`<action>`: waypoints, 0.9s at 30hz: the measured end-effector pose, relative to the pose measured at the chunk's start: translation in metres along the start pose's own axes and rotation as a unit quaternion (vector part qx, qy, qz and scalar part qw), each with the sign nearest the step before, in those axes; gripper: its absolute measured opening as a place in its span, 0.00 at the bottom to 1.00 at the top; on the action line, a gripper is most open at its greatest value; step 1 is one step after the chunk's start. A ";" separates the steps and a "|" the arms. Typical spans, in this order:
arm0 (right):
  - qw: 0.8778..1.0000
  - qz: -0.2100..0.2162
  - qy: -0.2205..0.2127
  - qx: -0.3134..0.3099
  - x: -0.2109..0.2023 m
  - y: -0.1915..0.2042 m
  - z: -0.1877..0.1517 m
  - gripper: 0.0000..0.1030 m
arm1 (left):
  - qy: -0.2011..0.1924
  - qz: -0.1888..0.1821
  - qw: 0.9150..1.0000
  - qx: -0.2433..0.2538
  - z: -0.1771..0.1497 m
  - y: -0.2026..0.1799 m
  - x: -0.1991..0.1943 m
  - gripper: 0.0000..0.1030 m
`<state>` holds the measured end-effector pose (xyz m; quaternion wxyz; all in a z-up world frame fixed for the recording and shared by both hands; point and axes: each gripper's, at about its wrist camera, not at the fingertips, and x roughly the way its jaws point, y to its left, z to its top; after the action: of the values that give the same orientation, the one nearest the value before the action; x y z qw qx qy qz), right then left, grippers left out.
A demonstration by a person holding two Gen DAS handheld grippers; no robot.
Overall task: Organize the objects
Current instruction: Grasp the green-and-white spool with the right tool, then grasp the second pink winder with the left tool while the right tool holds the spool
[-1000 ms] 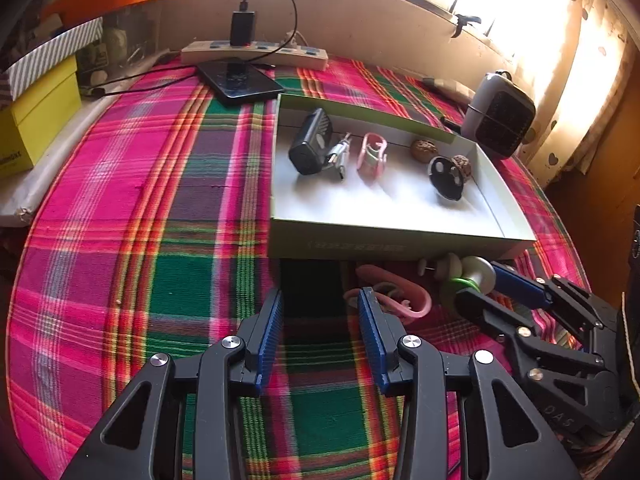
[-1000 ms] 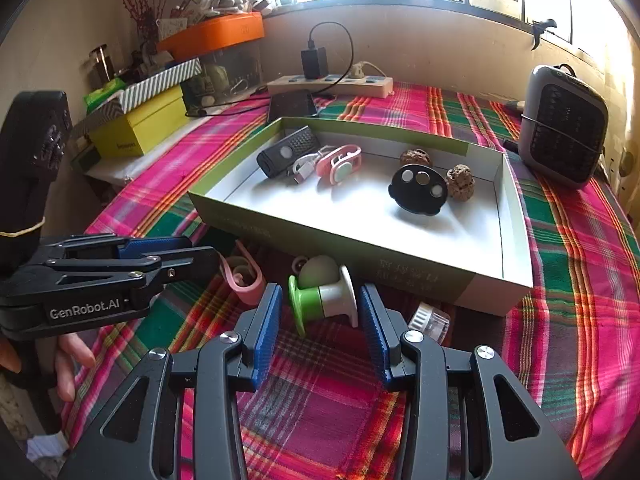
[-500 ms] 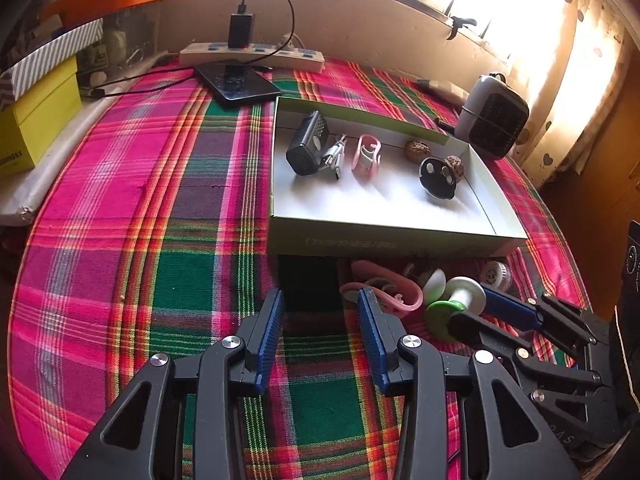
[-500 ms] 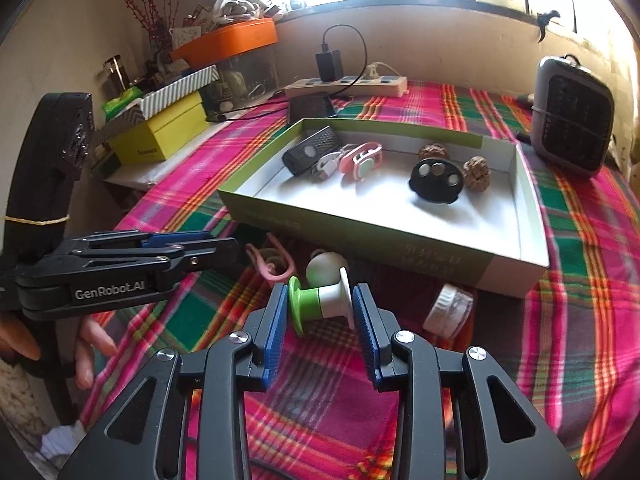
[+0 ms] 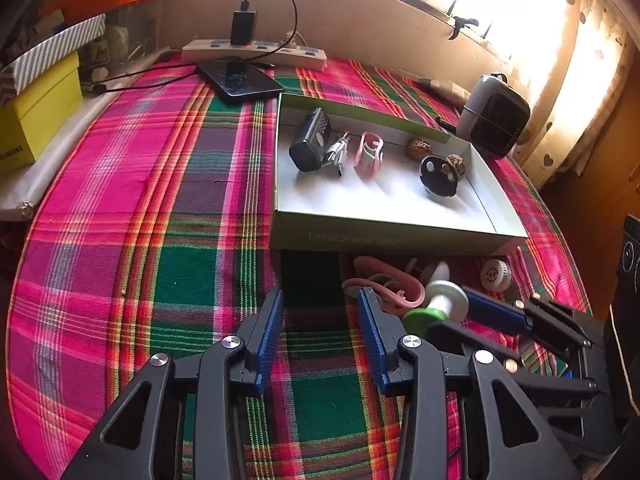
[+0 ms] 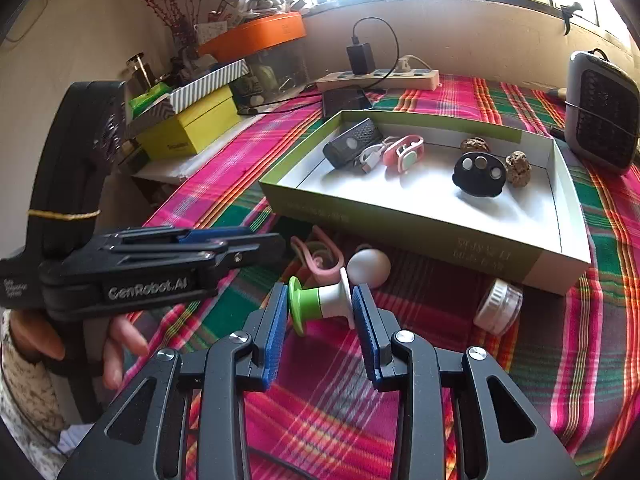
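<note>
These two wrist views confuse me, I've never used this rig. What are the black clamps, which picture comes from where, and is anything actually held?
There is no robot arm: a person holds one two-finger clamp in each hand, with a camera looking forward along its jaws. In the left wrist view, the left gripper is open over the plaid tablecloth with nothing between its jaws. In the right wrist view, the right gripper is shut on the green and white spool, one pad on each end. The other black clamp at that picture's left edge is the left one, seen from the side. Behind lies the shallow box with small items sorted in it. A pink clip, a white ball and a small white jar wait outside on the cloth.
</note>
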<state>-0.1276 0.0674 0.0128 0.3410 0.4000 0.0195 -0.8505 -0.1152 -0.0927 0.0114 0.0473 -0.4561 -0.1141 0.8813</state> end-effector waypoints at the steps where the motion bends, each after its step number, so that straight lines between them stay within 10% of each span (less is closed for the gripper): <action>1: 1.000 -0.004 -0.001 -0.001 0.000 -0.001 0.001 0.34 | 0.000 0.000 1.000 -0.001 0.000 0.001 0.000 0.36; 18: 0.996 0.077 0.032 -0.037 0.010 0.012 0.000 0.34 | 0.001 -0.018 1.000 -0.022 0.004 0.008 -0.008 0.36; 27: 0.998 0.053 0.021 -0.034 -0.005 0.004 -0.005 0.34 | 0.014 -0.017 1.000 -0.012 0.008 -0.009 0.000 0.36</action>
<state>-0.1198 0.0690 0.0134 0.3982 0.4068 0.0346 -0.8215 -0.1217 -0.0846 0.0178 0.0584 -0.4666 -0.1316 0.8727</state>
